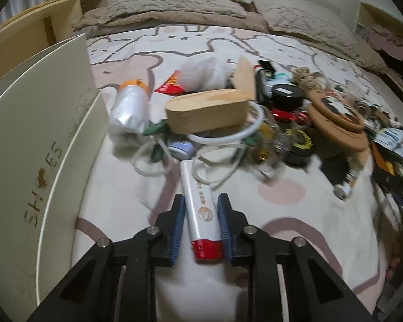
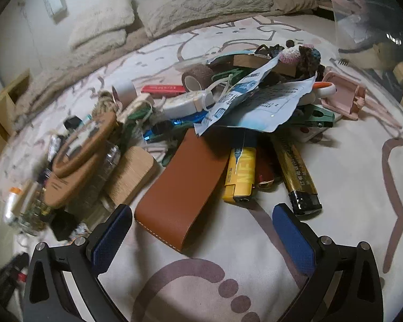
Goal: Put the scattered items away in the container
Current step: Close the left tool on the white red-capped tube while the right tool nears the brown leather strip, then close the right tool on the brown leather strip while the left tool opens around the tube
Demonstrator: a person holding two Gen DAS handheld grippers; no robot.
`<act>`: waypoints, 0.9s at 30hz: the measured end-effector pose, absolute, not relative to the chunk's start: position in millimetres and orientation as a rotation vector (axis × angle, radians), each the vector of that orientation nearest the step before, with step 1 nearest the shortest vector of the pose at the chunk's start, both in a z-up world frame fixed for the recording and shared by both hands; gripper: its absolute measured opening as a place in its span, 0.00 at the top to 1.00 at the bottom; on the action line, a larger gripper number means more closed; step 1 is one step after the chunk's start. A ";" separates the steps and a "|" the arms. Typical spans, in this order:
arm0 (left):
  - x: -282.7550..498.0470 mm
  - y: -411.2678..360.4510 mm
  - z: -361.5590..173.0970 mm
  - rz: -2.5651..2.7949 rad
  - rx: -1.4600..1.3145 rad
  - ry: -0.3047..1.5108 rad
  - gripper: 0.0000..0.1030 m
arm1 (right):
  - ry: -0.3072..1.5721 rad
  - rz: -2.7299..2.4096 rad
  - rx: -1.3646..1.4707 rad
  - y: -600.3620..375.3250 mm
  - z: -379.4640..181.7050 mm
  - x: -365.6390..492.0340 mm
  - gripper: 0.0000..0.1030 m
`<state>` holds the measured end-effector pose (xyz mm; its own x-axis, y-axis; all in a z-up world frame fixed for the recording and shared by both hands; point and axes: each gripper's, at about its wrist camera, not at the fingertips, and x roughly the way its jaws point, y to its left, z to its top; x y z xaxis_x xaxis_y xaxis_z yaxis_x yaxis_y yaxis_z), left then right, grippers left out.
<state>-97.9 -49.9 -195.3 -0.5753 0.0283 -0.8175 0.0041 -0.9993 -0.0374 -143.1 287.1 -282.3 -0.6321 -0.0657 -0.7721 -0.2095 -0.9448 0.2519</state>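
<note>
The left claw (image 1: 200, 222) is being kept pressed onto a white tube with a red cap (image 1: 200, 209); the blue pads (image 1: 177, 230) are touching its two sides, and the red cap is pointing back toward the camera. The tube's far end is reaching into a tangle of white cable (image 1: 225, 139) on the rug (image 1: 322, 228). Just beyond the cable, a tan oval box (image 1: 207, 111) is being seen lying in the pile, with a roll of clear film with an orange end (image 1: 130, 102) to its left and cork coasters (image 1: 335, 118) to its right. At the left edge, a cream box marked "SHOES" (image 1: 37, 139) is standing open beside the pile, near the held tube.

The right claw (image 2: 201, 230) is being held spread wide, nothing being pinched; its blue pads (image 2: 110, 236) are standing either side of the near end of a brown leather case (image 2: 182, 190), apart from it. Beside the case, a yellow lighter (image 2: 240, 173), a red lighter (image 2: 264, 173) and a gold lighter (image 2: 295, 171) are lying side by side. Behind them, a torn blue-and-white wrapper (image 2: 255, 102) is resting on top of the heap, with a pink case (image 2: 344, 96) to its right. Left of the leather case, a wooden block (image 2: 133, 173) is lying against a clear plastic bottle (image 2: 104, 171).
</note>
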 end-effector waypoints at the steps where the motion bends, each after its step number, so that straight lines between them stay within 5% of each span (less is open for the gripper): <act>1: -95.7 -47.3 -194.7 2.753 -1.435 -0.070 0.78 | 0.522 2.733 -1.299 289.5 -282.0 -142.0 0.00; 8: -84.5 -23.5 -192.7 2.703 -1.395 -0.022 0.78 | 0.573 2.755 -1.267 291.4 -280.5 -138.9 0.02; 16: -71.4 5.0 -194.0 2.606 -1.351 -0.007 0.78 | 0.596 2.768 -1.239 293.1 -278.0 -135.2 0.26; 24: -61.4 26.0 -196.1 2.552 -1.329 0.026 0.78 | 0.499 2.789 -1.280 276.3 -274.1 -137.1 0.26; 27: -60.7 28.5 -197.3 2.550 -1.331 0.035 0.78 | 0.398 2.779 -1.309 263.4 -276.1 -142.7 0.18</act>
<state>-60.7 28.5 -197.3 -0.5444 0.2216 -0.8090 -0.2436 -0.9647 -0.1003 -142.7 263.5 -276.1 -0.6421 -0.0689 -0.7636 -0.1482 -0.9660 0.2118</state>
